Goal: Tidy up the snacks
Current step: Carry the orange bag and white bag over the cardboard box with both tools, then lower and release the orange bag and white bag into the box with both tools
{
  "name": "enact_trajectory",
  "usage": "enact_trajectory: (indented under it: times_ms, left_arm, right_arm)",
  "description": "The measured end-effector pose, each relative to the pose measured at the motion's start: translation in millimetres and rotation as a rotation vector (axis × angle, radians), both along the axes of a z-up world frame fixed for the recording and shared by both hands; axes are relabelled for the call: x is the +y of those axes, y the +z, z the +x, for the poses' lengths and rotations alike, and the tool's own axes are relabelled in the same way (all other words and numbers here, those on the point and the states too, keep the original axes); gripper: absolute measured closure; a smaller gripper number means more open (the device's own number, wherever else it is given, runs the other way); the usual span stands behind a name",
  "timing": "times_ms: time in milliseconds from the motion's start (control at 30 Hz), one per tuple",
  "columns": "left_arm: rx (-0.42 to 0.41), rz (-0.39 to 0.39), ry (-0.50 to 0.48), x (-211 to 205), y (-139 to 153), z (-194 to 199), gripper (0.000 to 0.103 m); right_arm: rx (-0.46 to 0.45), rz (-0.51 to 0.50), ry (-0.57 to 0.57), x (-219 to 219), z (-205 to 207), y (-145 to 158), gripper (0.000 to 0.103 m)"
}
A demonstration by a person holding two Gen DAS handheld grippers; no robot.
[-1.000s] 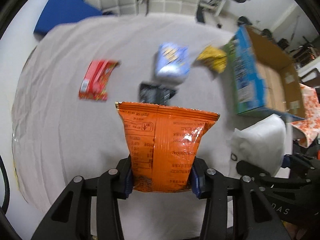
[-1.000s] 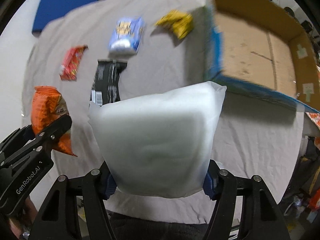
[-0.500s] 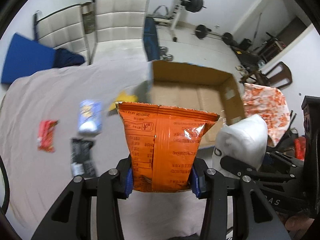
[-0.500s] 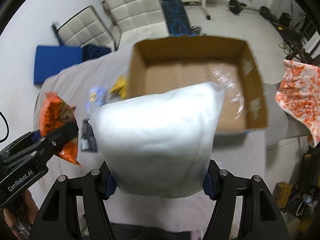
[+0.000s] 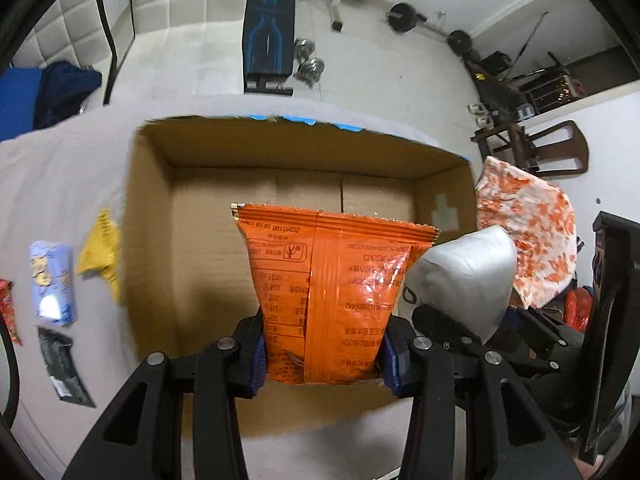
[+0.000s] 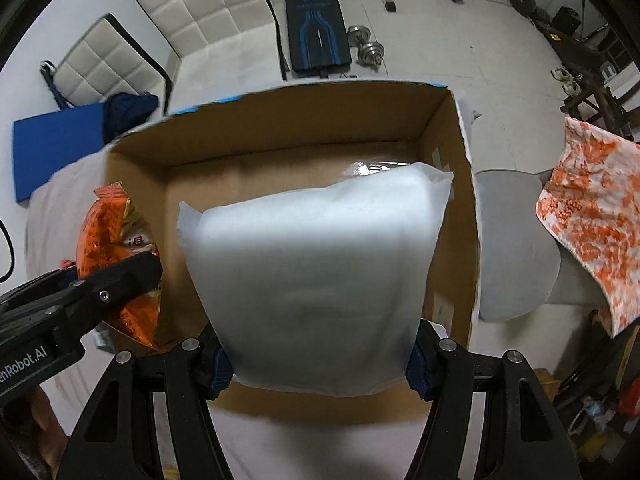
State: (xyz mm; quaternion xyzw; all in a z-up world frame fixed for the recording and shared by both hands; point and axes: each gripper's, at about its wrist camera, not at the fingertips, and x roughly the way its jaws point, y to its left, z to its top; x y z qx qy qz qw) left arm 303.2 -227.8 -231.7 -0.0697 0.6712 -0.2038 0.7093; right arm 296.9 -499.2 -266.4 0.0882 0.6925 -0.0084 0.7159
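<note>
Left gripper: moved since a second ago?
Yes. The left gripper, shut on the orange bag, swept from above the loose snacks on the cloth to over the open cardboard box; the yellow packet now sits far left.

The right tool (image 6: 318, 364) is gripping a white bag (image 6: 316, 276) above the open cardboard box (image 6: 280, 132); the left tool (image 6: 120, 276) is holding an orange packet (image 6: 112, 232) alongside.

Swung away from the cloth-covered table (image 5: 60, 184) and across to the cardboard box (image 5: 280, 168), now open directly beneath both held packs. Orange snack bag (image 5: 324, 304) and white pack (image 6: 316, 276) carried over the box's inside. Loose yellow packet (image 5: 100, 256), blue packet (image 5: 52, 284) and black packet (image 5: 60, 364) pushed to the left edge of the left wrist view.
</note>
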Motion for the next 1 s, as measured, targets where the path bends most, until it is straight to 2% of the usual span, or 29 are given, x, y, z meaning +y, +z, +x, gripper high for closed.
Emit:
enact_trajectory:
  times_ms: [133,367,600,800,1000]
  left_arm:
    - [0.068,0.015,0.011,-15.9,-35.9,21.9,0.062]
    - [0.120,0.097,0.028,-25.3,-80.6,41.5,0.062]
    - [0.138,0.122,0.005,-36.9,-100.5,50.9,0.062]
    - [0.196,0.109,-0.049,-48.8,-116.3,62.3,0.061]
    - [0.163,0.164,-0.101,-62.9,-113.3,59.4,0.061]
  right_arm:
    - [0.042,0.000,0.013,-12.4,28.0,-37.9,0.033]
    - [0.071,0.006,0.041,-17.6,59.6,-67.8,0.033]
    - [0.107,-0.002,0.046,-25.9,77.7,-88.3,0.030]
    - [0.122,-0.004,0.059,-31.0,87.9,-104.6,0.027]
    - [0.105,-0.018,0.058,-31.8,91.2,-106.3,0.019]
